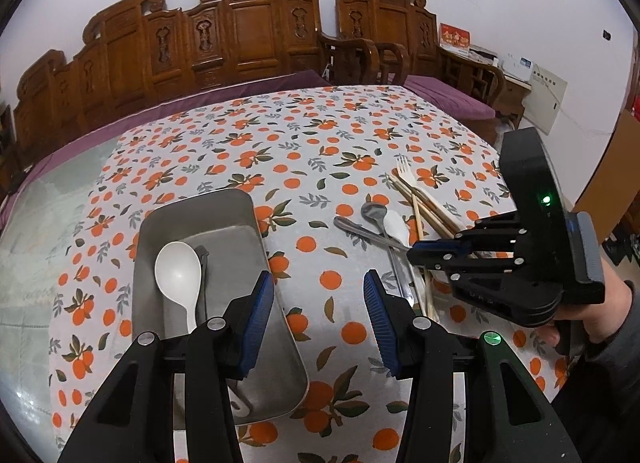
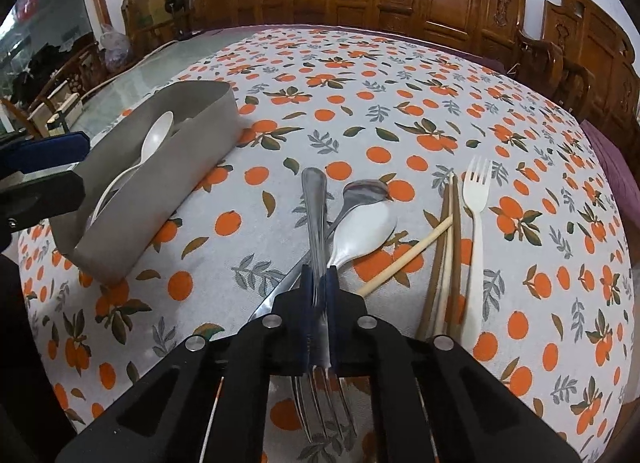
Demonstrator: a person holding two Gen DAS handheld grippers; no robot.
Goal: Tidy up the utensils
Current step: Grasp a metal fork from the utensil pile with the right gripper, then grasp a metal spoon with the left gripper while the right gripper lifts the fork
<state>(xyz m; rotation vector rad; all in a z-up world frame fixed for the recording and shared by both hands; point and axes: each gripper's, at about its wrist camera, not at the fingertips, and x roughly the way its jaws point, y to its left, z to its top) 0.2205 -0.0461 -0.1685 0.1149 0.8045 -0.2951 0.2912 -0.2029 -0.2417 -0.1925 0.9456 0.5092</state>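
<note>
Clamping metal fork (image 2: 316, 231) between right gripper (image 2: 319, 283) fingers | left gripper (image 1: 319, 295) fingers wide, empty

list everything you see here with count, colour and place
tray: 1, grey, left on the table
white spoon: 1, inside the tray
metal fork: 1, silver, in the right gripper
metal spoon: 1, silver, in the pile
plastic spoon: 1, white, over the metal spoon
chopsticks: several, tan and brown
plastic fork: 1, white, right of the chopsticks
tablecloth: 1, orange print
wooden bench: brown, behind the table
left gripper: open
right gripper: shut
</note>
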